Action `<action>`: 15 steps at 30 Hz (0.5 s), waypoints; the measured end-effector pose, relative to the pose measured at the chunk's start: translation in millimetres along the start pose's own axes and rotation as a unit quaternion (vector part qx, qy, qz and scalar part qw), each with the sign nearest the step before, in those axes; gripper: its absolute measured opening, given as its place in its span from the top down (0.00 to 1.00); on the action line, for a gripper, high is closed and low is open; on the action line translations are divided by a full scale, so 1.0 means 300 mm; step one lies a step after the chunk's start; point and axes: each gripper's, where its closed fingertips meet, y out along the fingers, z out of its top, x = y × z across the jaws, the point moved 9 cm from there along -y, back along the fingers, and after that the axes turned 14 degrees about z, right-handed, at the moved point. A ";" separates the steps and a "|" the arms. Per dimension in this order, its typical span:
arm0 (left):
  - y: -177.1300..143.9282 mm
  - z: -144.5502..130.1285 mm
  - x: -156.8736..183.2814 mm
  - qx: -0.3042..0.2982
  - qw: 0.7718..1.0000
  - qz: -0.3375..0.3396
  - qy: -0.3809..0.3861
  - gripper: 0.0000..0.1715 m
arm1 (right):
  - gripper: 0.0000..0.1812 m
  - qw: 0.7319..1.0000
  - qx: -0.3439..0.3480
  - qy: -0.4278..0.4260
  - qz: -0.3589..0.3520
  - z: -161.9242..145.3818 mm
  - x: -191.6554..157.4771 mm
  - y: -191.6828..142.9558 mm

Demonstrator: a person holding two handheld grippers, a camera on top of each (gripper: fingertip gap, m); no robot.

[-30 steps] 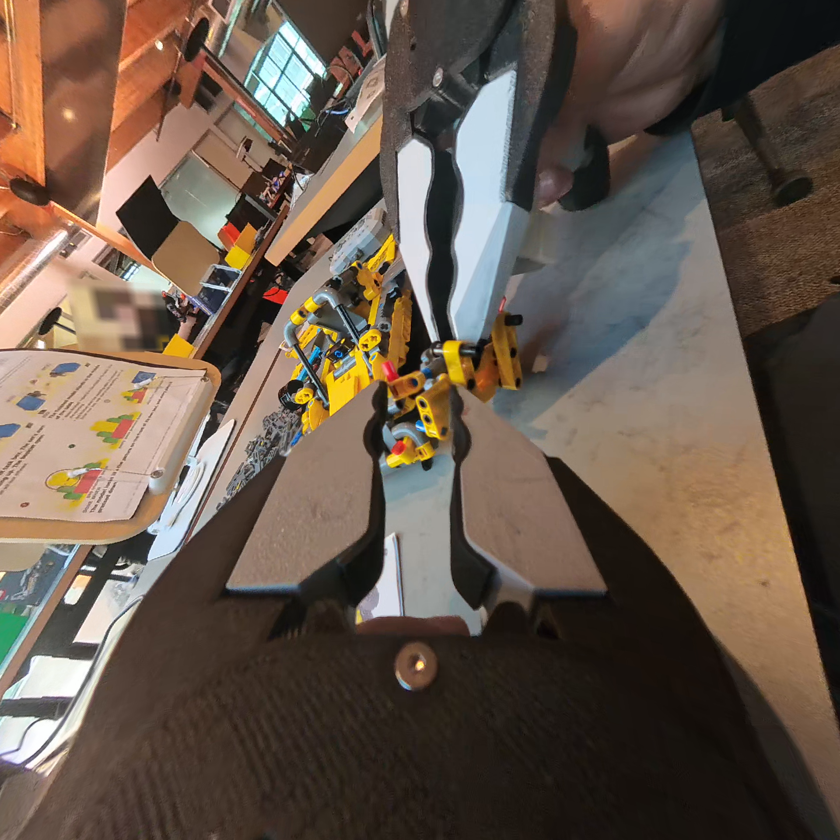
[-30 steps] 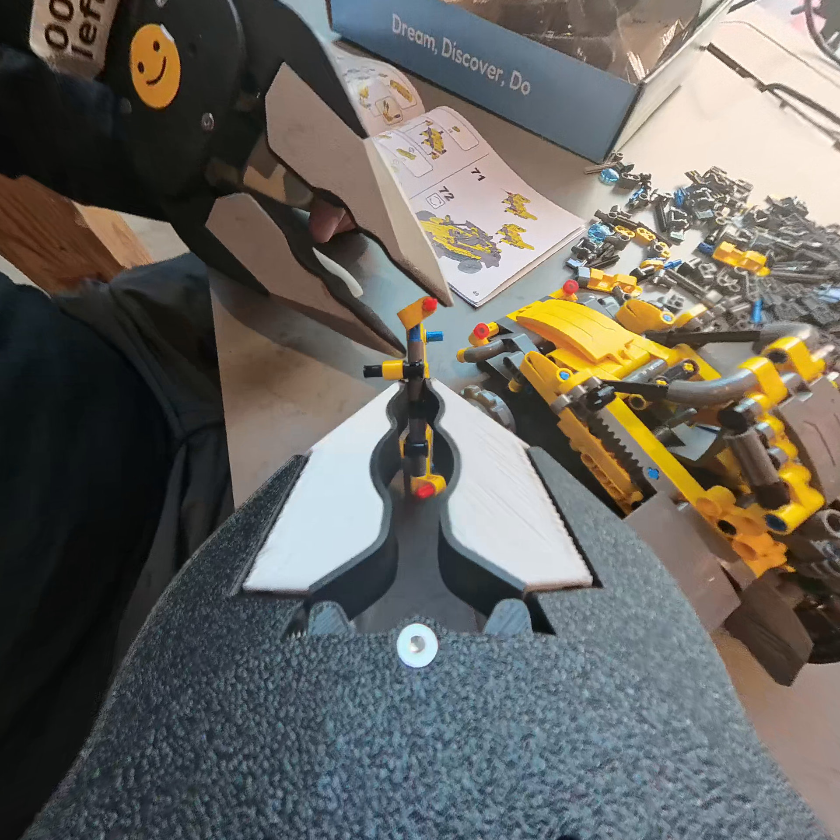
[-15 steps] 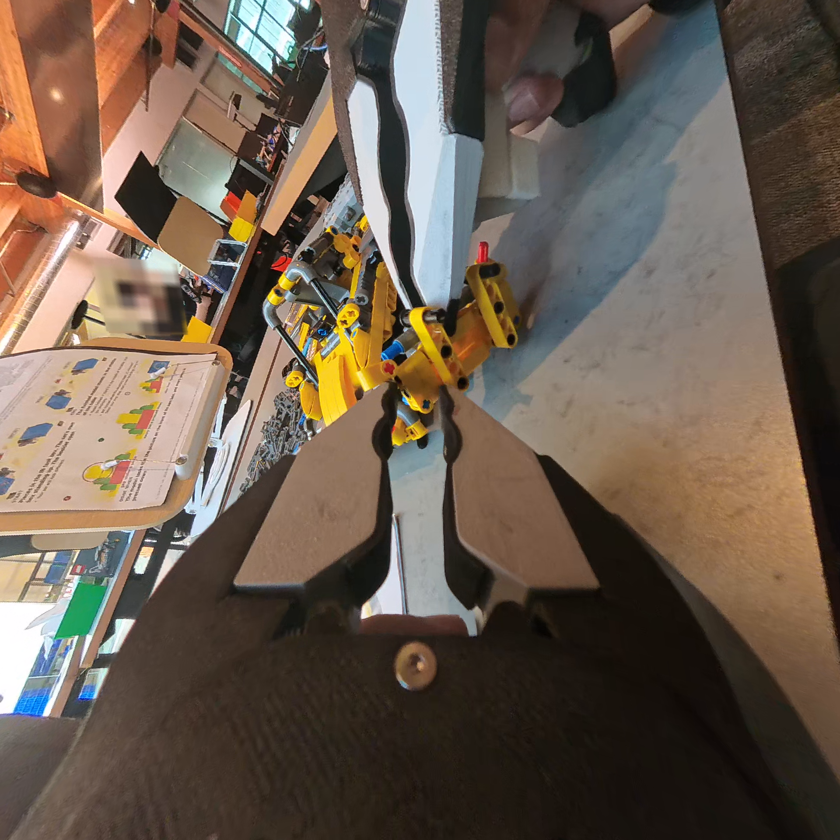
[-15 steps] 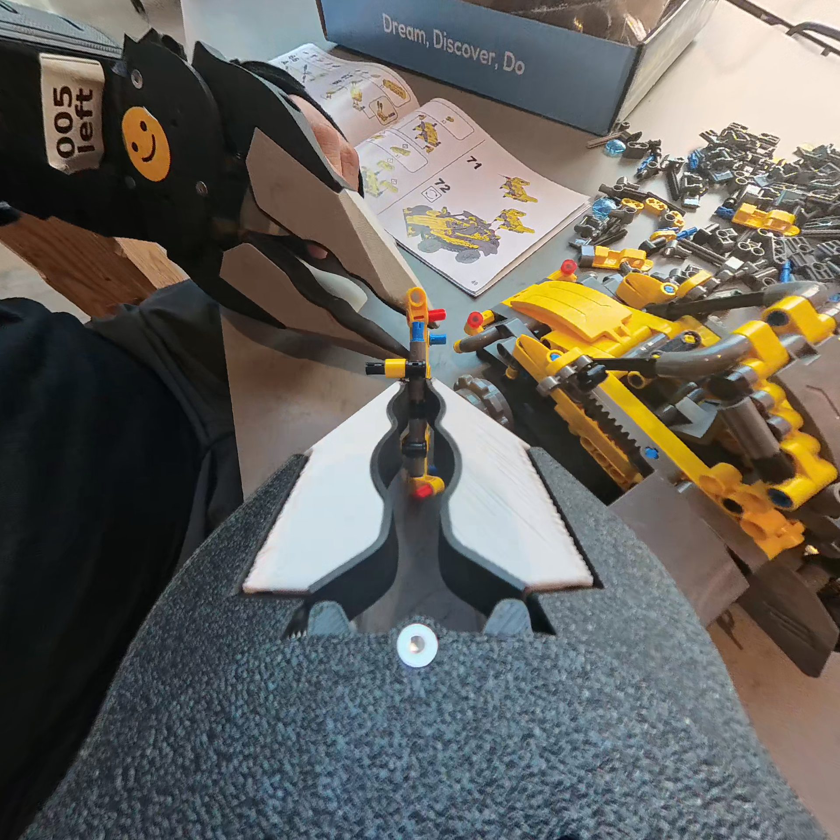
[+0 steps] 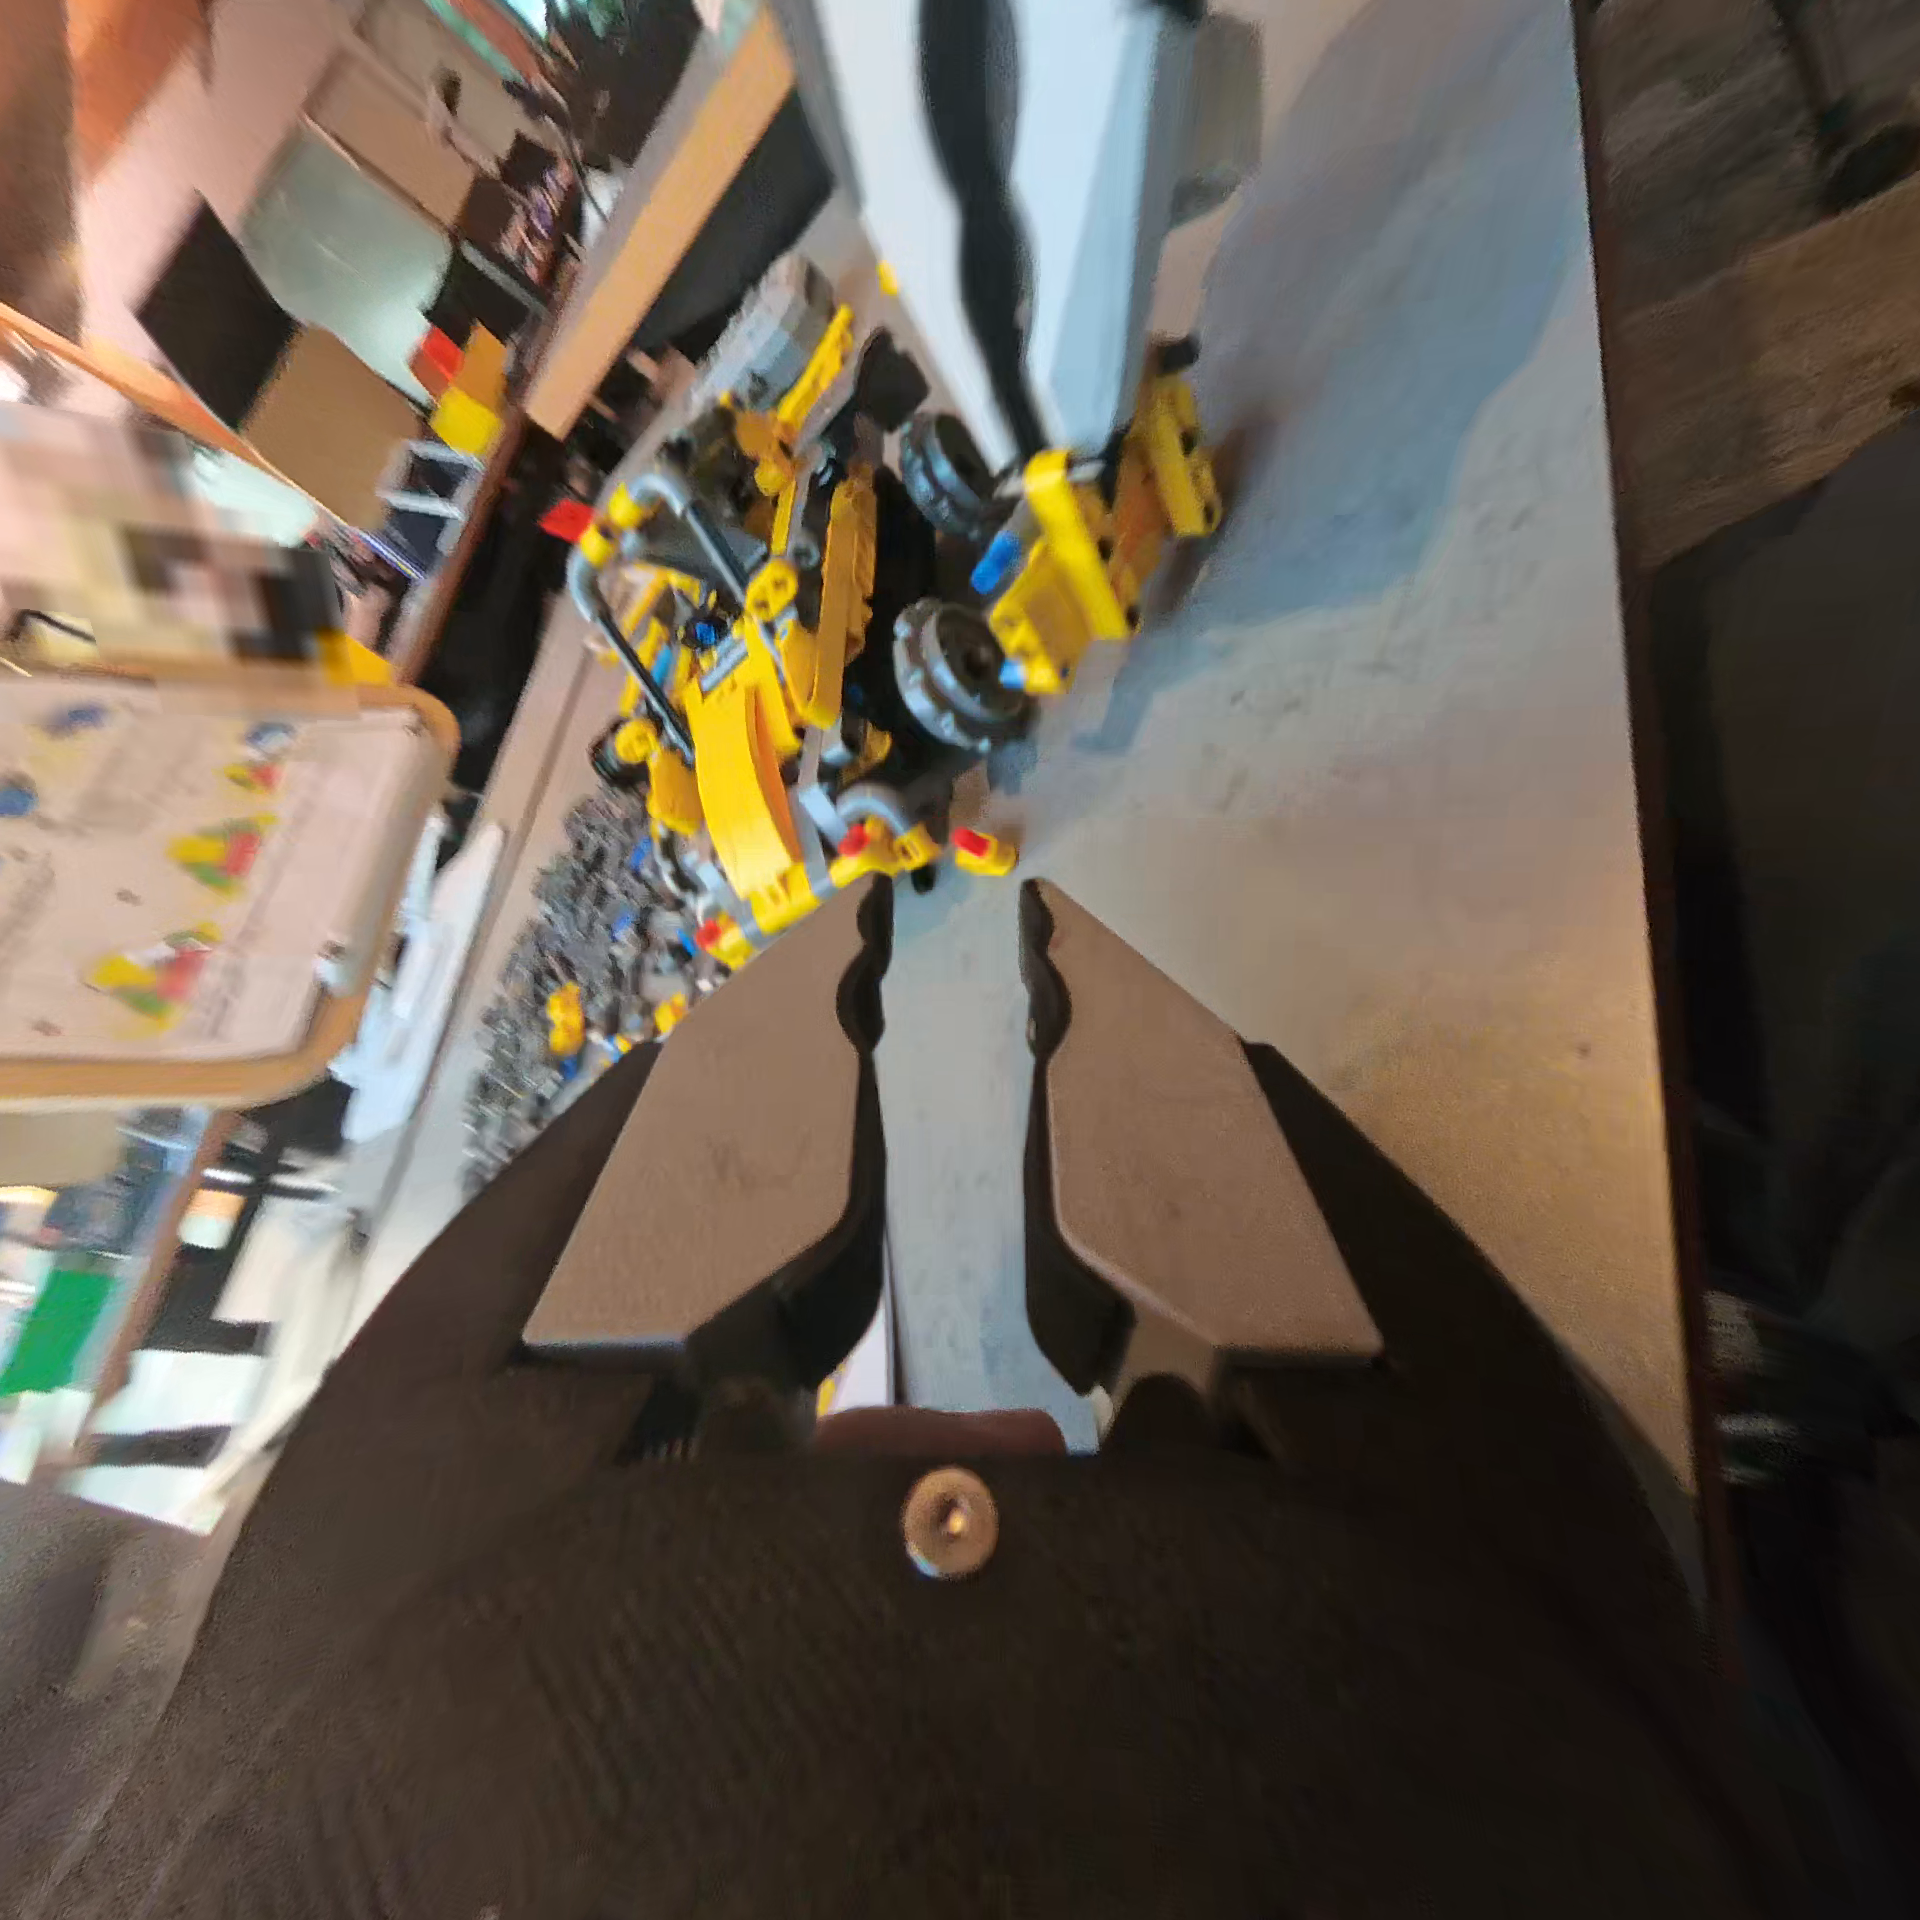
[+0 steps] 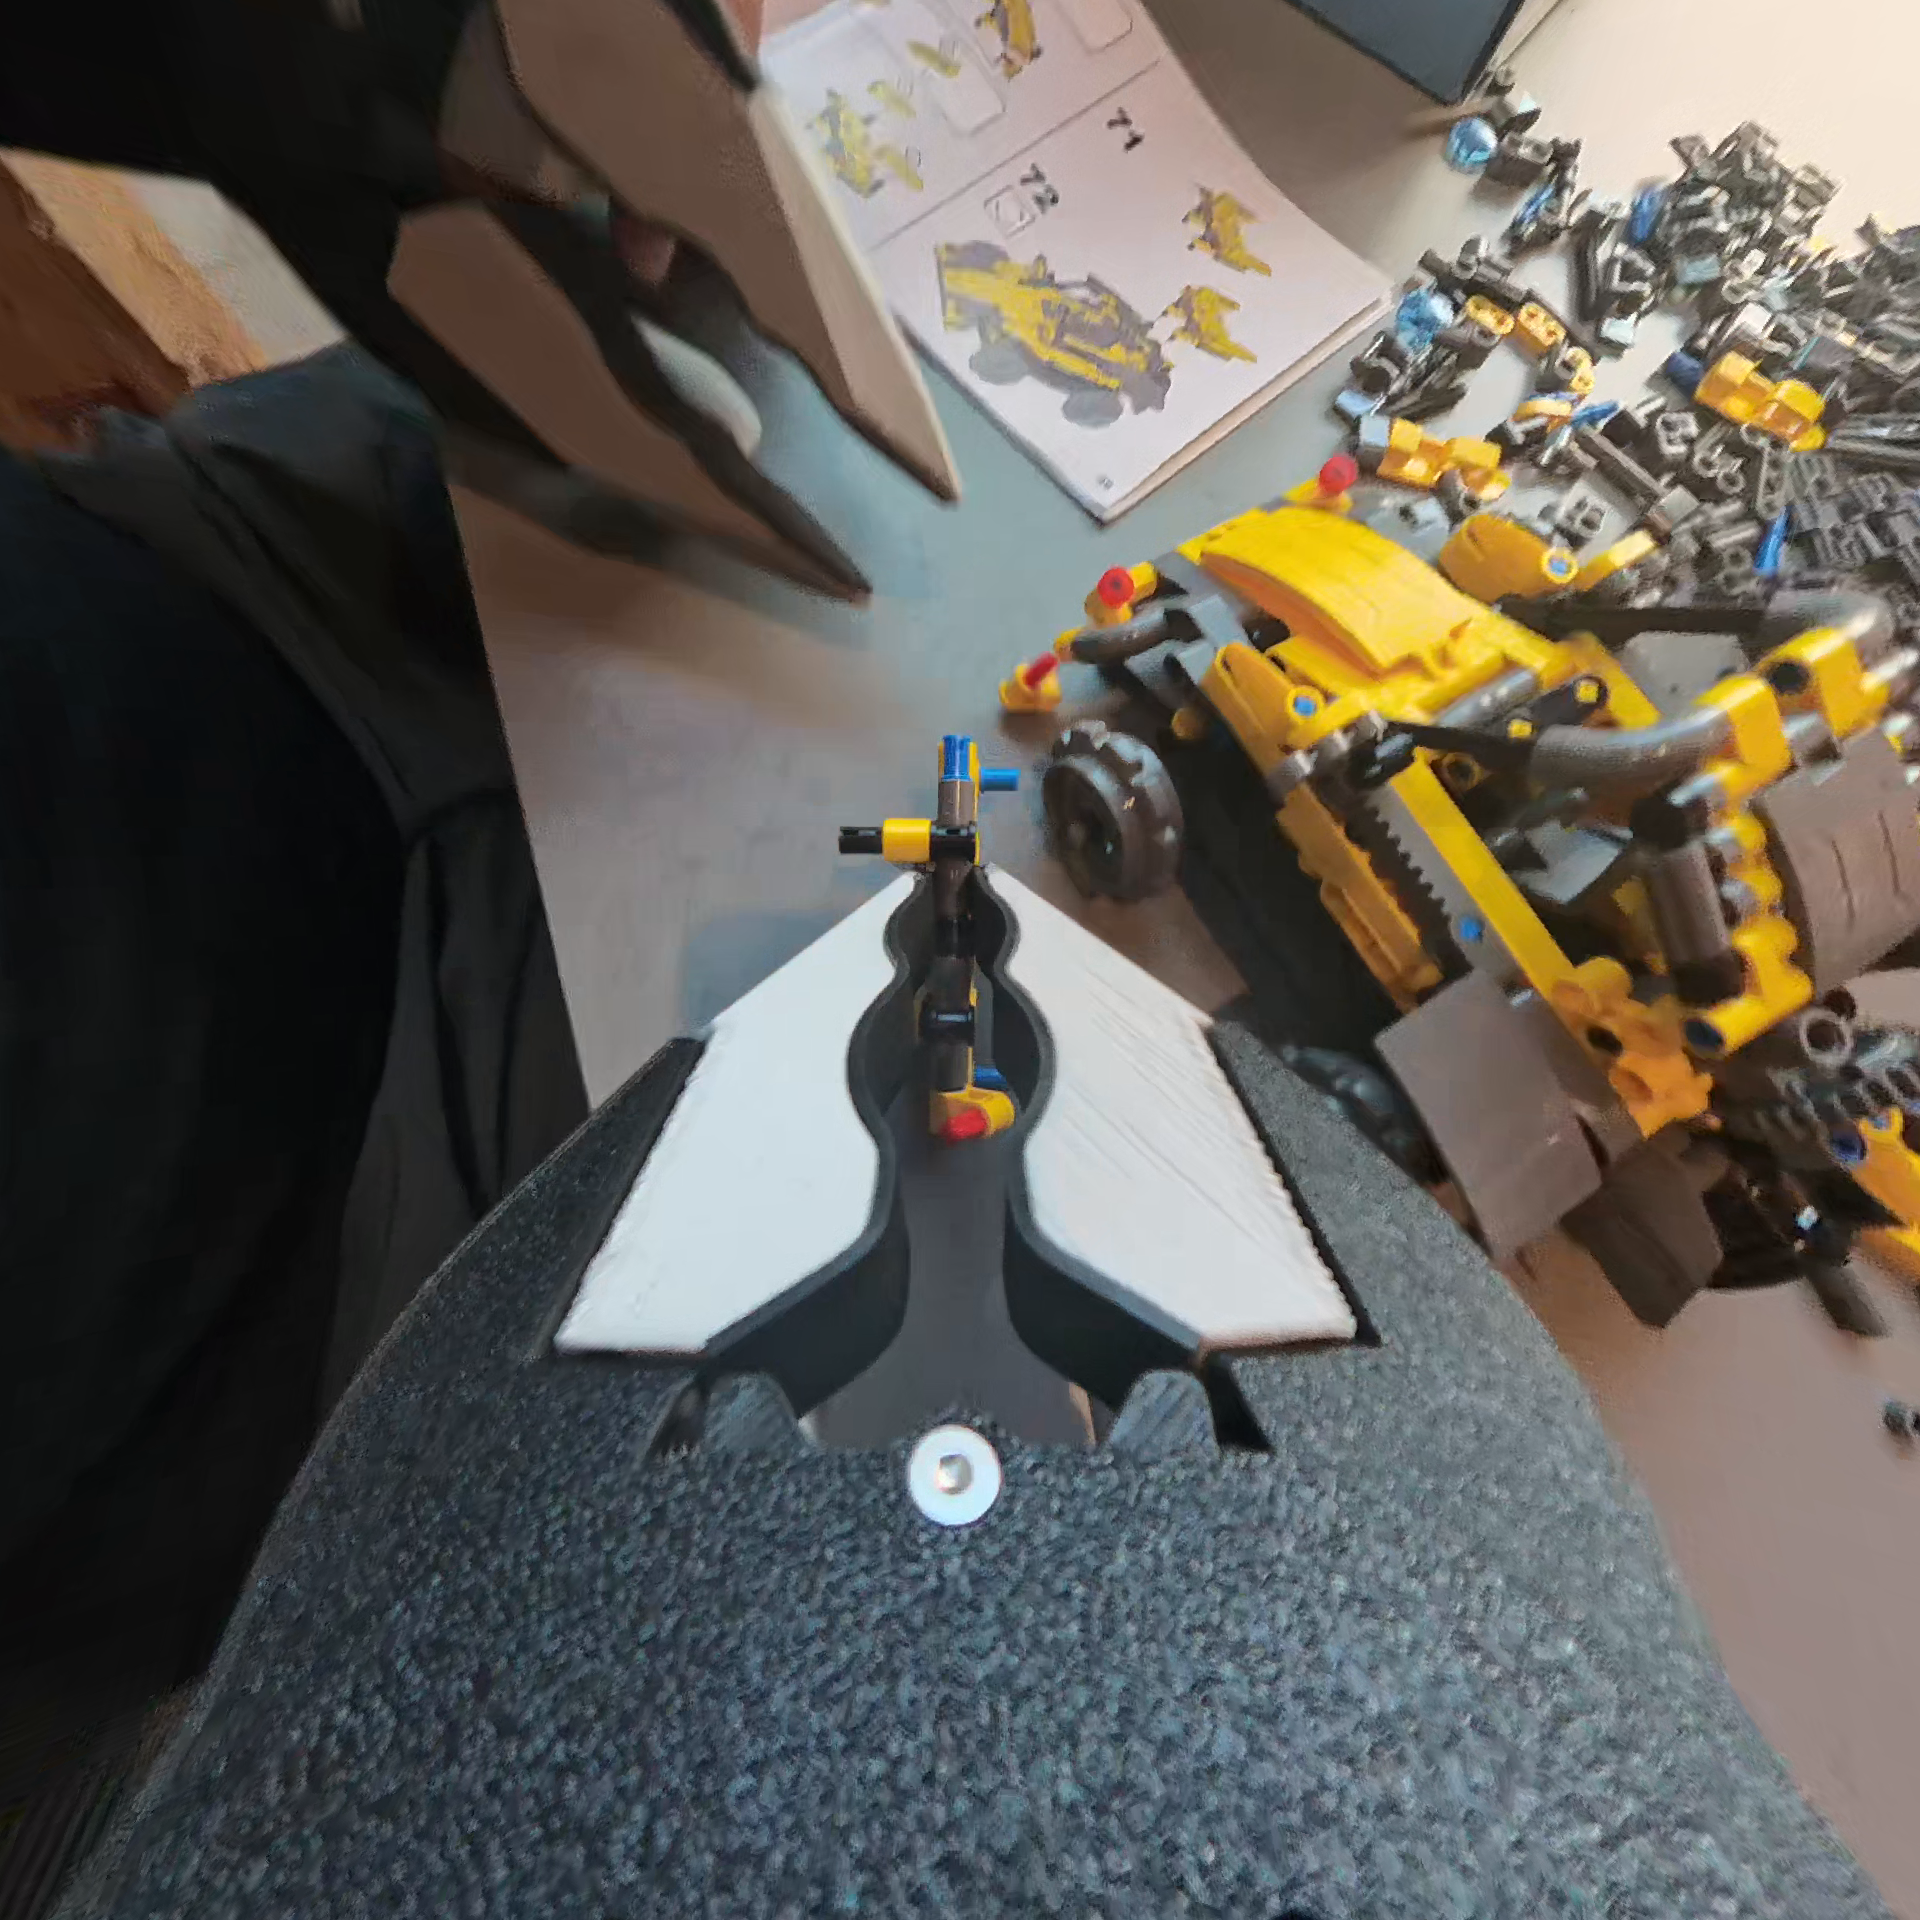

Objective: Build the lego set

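My right gripper (image 6: 951,878) is shut on a small yellow, black and blue brick assembly (image 6: 951,821) and holds it above the grey table (image 6: 707,748). In the left wrist view that assembly (image 5: 1101,540) shows below the right gripper (image 5: 1039,395), blurred. My left gripper (image 5: 956,899) is open and empty. A small yellow piece with a red pin (image 5: 982,854) lies on the table just past its tips. In the right wrist view that piece (image 6: 1029,688) lies beside the yellow vehicle model (image 6: 1455,779), and the open left gripper (image 6: 906,542) hovers to its upper left.
An open instruction booklet (image 6: 1091,260) lies behind the model. A heap of loose dark and yellow parts (image 6: 1683,312) fills the far right. A board with a picture sheet (image 5: 177,862) stands at the left. The table's edge (image 5: 1621,831) runs along the right. Spacing between my two grippers at the tips: around 8 cm.
My left gripper has opened and drawn back from the assembly. The yellow piece with the red pin has come off the assembly's top and lies on the table. Both views are blurred by motion.
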 end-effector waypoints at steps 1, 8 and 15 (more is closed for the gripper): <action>-0.010 -0.008 -0.014 -0.013 0.999 -0.015 -0.027 0.88 | 0.97 1.000 -0.005 -0.001 0.002 -0.012 -0.007 -0.015; 0.065 -0.042 -0.056 -0.121 0.969 -0.148 -0.158 0.80 | 0.97 1.000 -0.013 0.005 -0.015 -0.038 -0.013 -0.043; 0.084 -0.044 -0.074 -0.157 0.955 -0.195 -0.157 0.81 | 0.96 0.999 -0.031 -0.021 -0.036 -0.039 -0.024 -0.033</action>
